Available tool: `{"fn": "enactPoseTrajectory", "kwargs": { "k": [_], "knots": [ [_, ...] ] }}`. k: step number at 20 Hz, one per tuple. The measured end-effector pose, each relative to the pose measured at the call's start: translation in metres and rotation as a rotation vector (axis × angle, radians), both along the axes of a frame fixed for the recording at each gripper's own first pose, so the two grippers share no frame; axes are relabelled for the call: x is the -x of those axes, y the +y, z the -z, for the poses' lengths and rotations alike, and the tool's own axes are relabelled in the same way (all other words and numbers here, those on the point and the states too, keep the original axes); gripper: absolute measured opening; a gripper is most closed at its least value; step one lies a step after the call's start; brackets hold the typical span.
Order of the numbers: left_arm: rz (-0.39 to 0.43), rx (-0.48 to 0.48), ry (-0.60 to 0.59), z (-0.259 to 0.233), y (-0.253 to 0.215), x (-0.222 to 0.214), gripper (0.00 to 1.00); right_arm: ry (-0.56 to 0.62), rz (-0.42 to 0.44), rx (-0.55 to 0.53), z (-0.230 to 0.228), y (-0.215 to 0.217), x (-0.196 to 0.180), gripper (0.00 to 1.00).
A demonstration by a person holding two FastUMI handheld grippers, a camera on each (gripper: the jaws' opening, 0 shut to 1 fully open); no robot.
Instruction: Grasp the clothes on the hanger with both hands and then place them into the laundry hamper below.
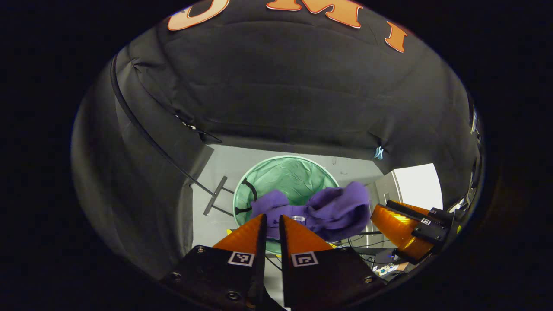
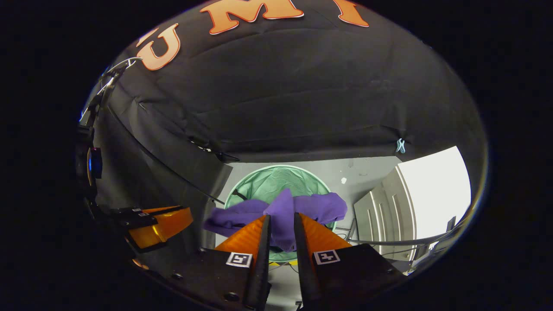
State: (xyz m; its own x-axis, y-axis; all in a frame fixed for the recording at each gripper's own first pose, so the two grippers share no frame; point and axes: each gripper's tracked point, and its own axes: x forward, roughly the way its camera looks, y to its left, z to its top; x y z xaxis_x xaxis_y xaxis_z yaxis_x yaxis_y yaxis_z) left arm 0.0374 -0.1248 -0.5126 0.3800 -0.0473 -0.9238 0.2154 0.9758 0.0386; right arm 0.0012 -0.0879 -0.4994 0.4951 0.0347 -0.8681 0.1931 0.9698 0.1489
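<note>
left gripper view: both my grippers (image 1: 271, 221) (image 2: 281, 220) clamp the purple garment (image 1: 332, 209) over the hamper (image 1: 285, 175) at 12 o'clock; dropping it in remains.

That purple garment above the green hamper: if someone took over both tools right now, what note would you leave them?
Left tool: fingers nearly closed, pinching the purple garment.
Right tool: fingers closed on a fold of the same garment.
The garment hangs bunched between both tools, above the green hamper on the floor.
Done: garment gripped by both tools and held over the hamper.
Left: lower it into the hamper, open both tools, pull back.
</note>
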Motion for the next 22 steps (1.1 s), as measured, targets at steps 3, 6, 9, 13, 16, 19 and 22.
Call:
{"fn": "enactPoseTrajectory", "kwargs": {
  "k": [3, 6, 9, 13, 16, 19, 22],
  "knots": [
    [-0.001, 0.019, -0.011, -0.006, -0.005, -0.001, 0.54, -0.009, -0.003, 0.009, -0.008, -0.001, 0.002, 0.58],
    [-0.016, 0.049, 0.001, -0.014, -0.007, 0.014, 0.66, -0.021, -0.008, 0.032, -0.019, -0.002, 0.012, 0.66],
    [-0.025, 0.090, 0.013, -0.019, -0.013, 0.032, 0.72, -0.047, -0.017, 0.052, -0.032, 0.000, 0.022, 0.75],
    [0.003, 0.089, -0.005, -0.041, -0.007, 0.057, 0.73, -0.091, 0.014, 0.054, -0.059, -0.004, 0.036, 1.00],
    [-0.014, 0.083, -0.023, -0.059, 0.004, 0.071, 0.73, -0.123, 0.021, 0.078, -0.082, -0.014, 0.051, 0.99],
    [-0.037, 0.091, -0.064, -0.078, 0.011, 0.073, 0.99, -0.148, 0.026, 0.105, -0.098, -0.018, 0.067, 0.99],
    [-0.032, 0.091, -0.085, -0.097, 0.012, 0.087, 0.97, -0.175, 0.040, 0.099, -0.117, -0.017, 0.084, 0.99]
  ]
}}
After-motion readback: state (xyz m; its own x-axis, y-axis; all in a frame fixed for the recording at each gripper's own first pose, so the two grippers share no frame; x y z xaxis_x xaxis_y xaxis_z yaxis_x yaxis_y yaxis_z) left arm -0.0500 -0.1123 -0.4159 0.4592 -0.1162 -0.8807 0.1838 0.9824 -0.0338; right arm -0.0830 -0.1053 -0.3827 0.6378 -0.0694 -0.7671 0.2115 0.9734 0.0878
